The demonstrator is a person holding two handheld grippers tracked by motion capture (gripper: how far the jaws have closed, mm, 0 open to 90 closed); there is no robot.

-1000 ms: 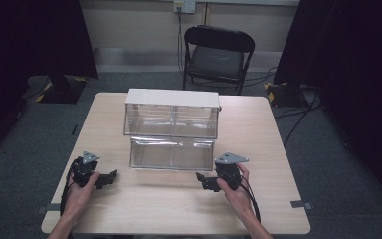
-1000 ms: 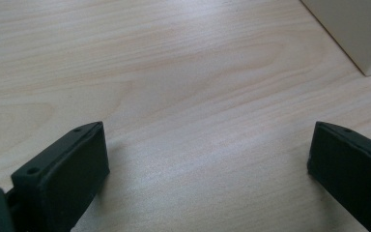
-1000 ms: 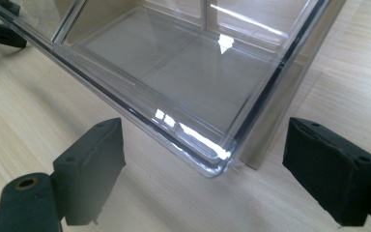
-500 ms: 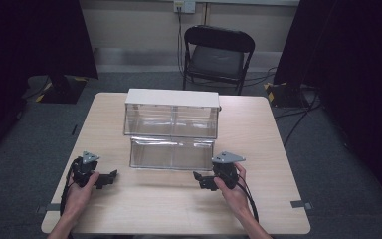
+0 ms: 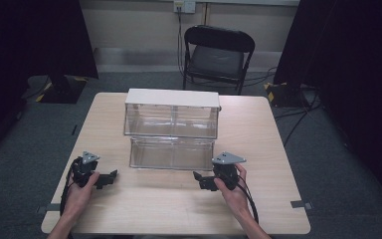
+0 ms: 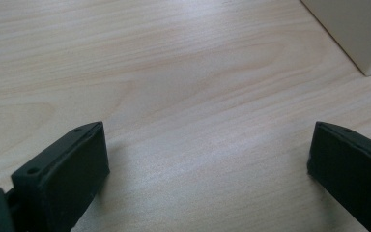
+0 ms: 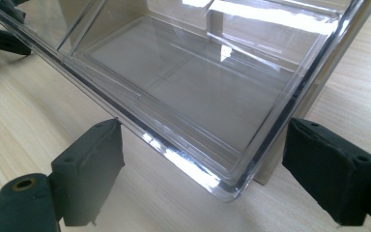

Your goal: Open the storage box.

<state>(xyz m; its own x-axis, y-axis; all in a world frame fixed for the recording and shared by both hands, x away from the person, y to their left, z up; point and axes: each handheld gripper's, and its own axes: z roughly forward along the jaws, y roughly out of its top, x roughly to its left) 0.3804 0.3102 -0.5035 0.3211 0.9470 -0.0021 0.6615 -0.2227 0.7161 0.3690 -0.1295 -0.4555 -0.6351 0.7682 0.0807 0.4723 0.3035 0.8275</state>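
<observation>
Right gripper (image 7: pixel 203 169), jaws apart, frame centre: straddle the drawer (image 7: pixel 183 82) corner squarely, then close. Left gripper (image 6: pixel 207 164) is spread over bare table (image 6: pixel 174 72).

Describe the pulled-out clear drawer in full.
The clear drawer looks like glossy transparent plastic, a shallow rectangular tray with a raised rim and rounded corners, empty. It sticks out toward the person from the bottom of the white-topped cabinet and lies level on the wooden table. The right gripper hangs open at its near corner, not touching.

Light wood table (image 5: pixel 258 209), grey carpet floor (image 5: pixel 348 164), black folding chair (image 5: pixel 218 55) behind, dark curtains (image 5: pixel 348 45), beige wall (image 5: pixel 134 22).
</observation>
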